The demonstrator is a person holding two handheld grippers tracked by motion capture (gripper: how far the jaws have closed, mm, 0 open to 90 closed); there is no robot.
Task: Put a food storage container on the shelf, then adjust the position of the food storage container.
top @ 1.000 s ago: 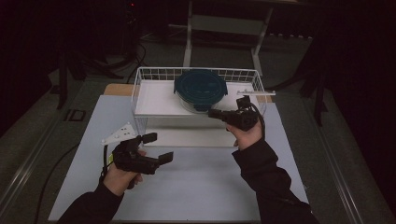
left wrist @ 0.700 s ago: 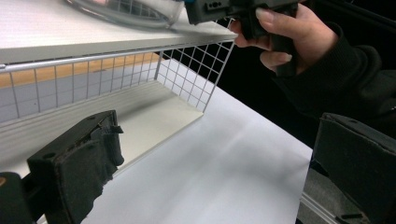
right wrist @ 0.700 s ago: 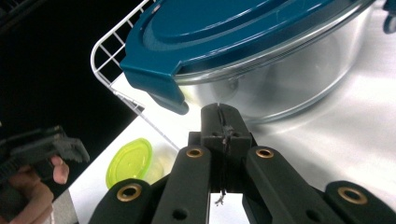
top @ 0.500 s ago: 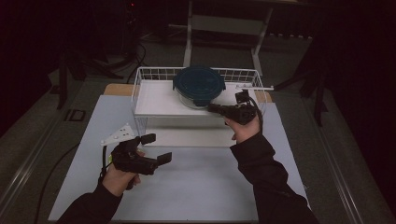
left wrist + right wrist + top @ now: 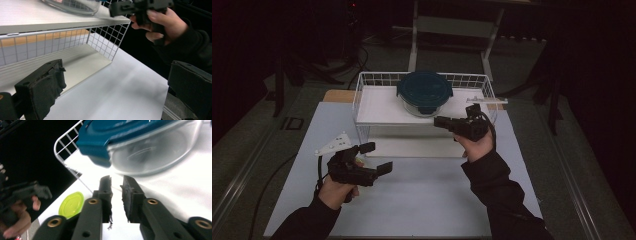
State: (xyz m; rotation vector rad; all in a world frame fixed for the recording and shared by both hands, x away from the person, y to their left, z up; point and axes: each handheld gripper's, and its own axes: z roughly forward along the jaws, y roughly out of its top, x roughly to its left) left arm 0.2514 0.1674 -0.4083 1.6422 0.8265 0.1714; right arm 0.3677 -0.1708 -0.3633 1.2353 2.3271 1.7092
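Note:
A round glass container with a dark teal lid stands on the white top of a wire shelf rack. My right gripper hovers at the rack's front right, pointing left, just short of the container. Its jaws have just been opening and stand a narrow gap apart with nothing between them. My left gripper rests low over the white table at the left, wide open and empty, facing the rack's wire side. Past that side, the right gripper is held in a hand.
The rack takes up the table's back middle, with a lower white shelf under the top. A lime-green round disc lies low beside the rack. A wooden board sticks out behind the rack. The white table surface stretches in front.
The right gripper's jaws have parted slightly. The container has shifted a little back and left on the shelf. The left gripper has stayed put.

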